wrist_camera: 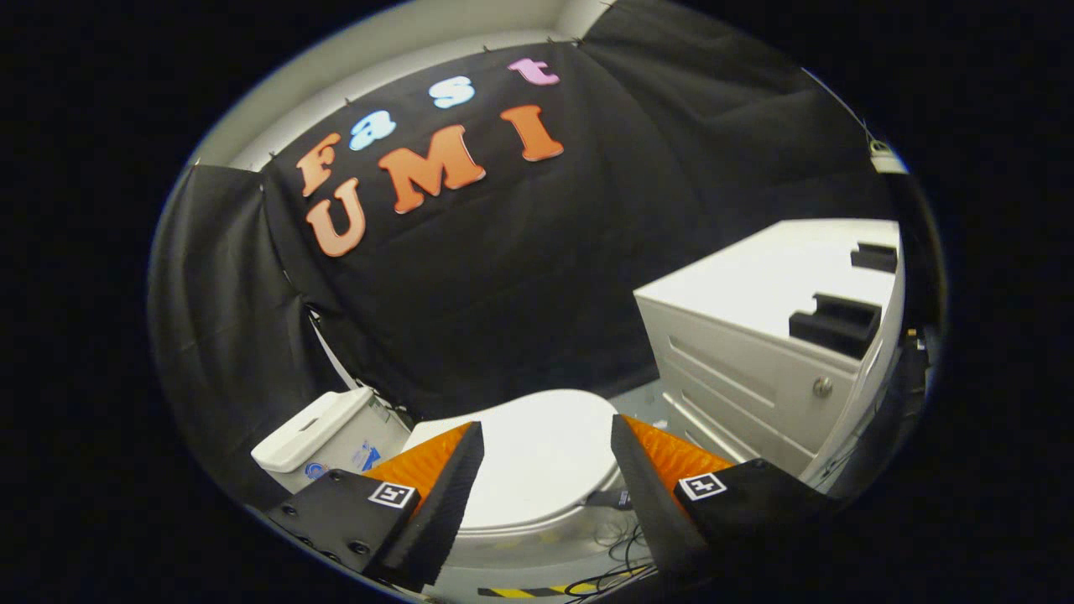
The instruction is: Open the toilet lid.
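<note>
both fingers of the gripper stand spread wide apart, released, with nothing between their black pads and nothing touching them; each finger is orange on its outer face with a black foam pad on the inner face, and each carries a small square black-and-white marker on its black mount nearer the camera. the gripper is tilted, rolled so the scene leans, and it looks down and forward from above the toilet. in the gap between the fingers, just beyond their tips, lies the toilet lid, white, rounded and lying down flat on the bowl, closed; the fingers hang above it and clear of it, not in contact. to the left of the left finger sits the white toilet tank, its lid on, with a small blue mark on its front face. to the right, beyond the right finger, stands a white cabinet with panelled drawer fronts and a small round metal knob; two black foam blocks rest on its top. below the bowl, between the fingers' mounts, black cables trail across the floor beside a strip of yellow-and-black tape
</note>
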### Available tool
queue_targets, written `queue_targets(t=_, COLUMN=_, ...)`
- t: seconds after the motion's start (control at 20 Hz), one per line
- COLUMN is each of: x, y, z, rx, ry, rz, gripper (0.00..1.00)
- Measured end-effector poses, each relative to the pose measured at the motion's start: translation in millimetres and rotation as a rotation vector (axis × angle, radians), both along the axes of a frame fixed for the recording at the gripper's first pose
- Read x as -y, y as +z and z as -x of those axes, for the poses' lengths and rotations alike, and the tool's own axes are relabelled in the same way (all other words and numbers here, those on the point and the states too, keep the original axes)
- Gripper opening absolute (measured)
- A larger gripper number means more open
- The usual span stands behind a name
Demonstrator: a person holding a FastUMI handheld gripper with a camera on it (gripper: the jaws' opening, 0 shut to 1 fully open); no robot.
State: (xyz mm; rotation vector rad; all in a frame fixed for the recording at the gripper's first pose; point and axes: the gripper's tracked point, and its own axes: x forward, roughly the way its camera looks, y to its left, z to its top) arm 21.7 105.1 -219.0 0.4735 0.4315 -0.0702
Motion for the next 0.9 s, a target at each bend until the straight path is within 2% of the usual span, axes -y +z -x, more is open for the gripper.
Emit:
queue_targets(t=0.35, x=2.1, y=-100.1, z=-2.4, rx=-0.180, ry=-0.063, rz=-0.048, gripper=0.98)
queue_targets(t=0.45, x=-5.6, y=-109.8, z=4.0, rx=-0.229, ry=-0.063, rz=-0.125, gripper=0.98)
queue_targets(t=0.6, x=-4.6, y=-127.4, z=13.9, rx=-0.287, ry=-0.076, rz=-0.142, gripper=0.98)
queue_targets(t=0.9, x=20.1, y=-145.7, z=19.9, rx=-0.349, ry=-0.205, rz=-0.231, gripper=0.97)
